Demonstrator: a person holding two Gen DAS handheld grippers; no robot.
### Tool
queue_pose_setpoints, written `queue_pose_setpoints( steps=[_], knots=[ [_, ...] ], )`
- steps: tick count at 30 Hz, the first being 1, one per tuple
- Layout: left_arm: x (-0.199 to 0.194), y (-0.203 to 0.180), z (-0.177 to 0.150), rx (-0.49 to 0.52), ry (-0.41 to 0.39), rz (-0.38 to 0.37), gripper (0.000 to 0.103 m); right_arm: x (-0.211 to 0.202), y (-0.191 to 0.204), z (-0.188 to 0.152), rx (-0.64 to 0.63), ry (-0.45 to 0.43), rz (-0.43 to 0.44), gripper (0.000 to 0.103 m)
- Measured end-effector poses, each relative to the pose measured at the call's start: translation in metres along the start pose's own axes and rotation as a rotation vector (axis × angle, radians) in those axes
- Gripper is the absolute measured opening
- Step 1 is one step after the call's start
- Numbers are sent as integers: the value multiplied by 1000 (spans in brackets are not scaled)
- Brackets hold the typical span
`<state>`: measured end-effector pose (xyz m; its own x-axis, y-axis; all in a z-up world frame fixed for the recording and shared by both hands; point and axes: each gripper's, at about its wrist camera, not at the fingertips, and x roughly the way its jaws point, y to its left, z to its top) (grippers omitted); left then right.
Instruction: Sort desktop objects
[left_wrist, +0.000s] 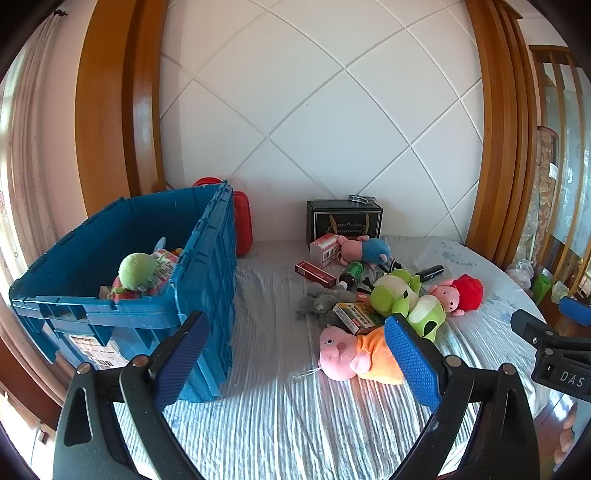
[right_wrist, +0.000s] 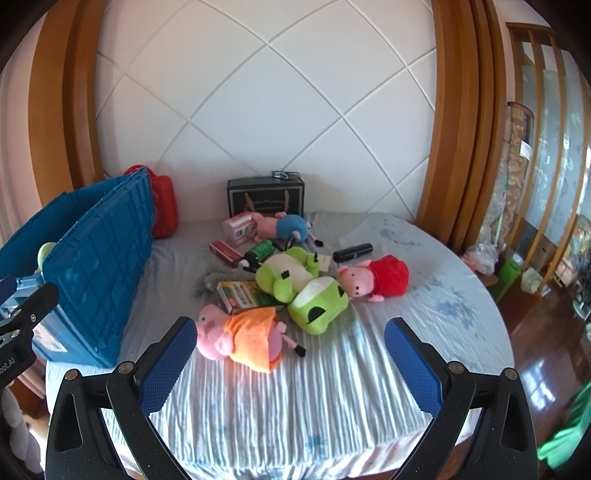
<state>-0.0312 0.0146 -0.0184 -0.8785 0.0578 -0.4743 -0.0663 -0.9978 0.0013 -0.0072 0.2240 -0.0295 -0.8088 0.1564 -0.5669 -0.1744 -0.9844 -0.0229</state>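
Landmark for all positions: the blue crate (left_wrist: 129, 280), which stands on the striped cloth (left_wrist: 266, 417) covering the table.

Left gripper (left_wrist: 295, 365): jaws spread wide, nothing between the pads. It hovers just off the crate's near right corner, above bare cloth.

Right gripper (right_wrist: 291, 365): jaws likewise spread wide and empty, farther from the crate, over the near part of the cloth.

Inside the crate: a green plush (left_wrist: 138, 271) lies on top of printed boxes; what lies deeper cannot be made out.

Outside the crate, to its right, a loose pile:
- pig plush in orange dress (right_wrist: 240, 338), nearest the grippers, lying on its side
- yellow-green box (right_wrist: 242, 295) just behind that, its near end touching the orange dress
- large green frog plush (right_wrist: 295, 284) beyond the box, lying across the middle of the pile
- pig plush in red dress (right_wrist: 373, 278), farthest from the crate
- black cylinder (right_wrist: 352, 252) behind the red pig
- dark green bottle (right_wrist: 258, 253), red flat box (right_wrist: 226, 253), pink carton (right_wrist: 240, 227) and blue pig plush (right_wrist: 286, 225) toward the back

A black gift box (right_wrist: 266, 197) stands against the wall behind the pile. A red case (right_wrist: 164, 208) stands behind the crate's far corner.
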Motion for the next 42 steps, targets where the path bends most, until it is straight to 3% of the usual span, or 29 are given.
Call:
queue_pose_setpoints(
  steps=[10,17,24,30,33,38,42],
  knots=[
    [37,-20,4,0,54,-3,97,32,-16,6,-3,38,-2,103],
    [93,-44,5,-21,141,18,97,83,-40,16,-21,84,21,103],
    [184,-53,-8,-68,306,102,97,172,-82,28,29,178,178,103],
    [242,-43,-40,-113,439,81,97,246,-104,12,128,333,299,103],
    [274,-44,-56,-76,493,59,97,264,-97,-5,121,408,305,103],
    [307,-50,-79,87,536,-69,97,275,-73,-25,170,443,322,103],
    [324,-55,-98,202,553,-131,97,286,-35,-49,106,488,234,103]
  ],
)
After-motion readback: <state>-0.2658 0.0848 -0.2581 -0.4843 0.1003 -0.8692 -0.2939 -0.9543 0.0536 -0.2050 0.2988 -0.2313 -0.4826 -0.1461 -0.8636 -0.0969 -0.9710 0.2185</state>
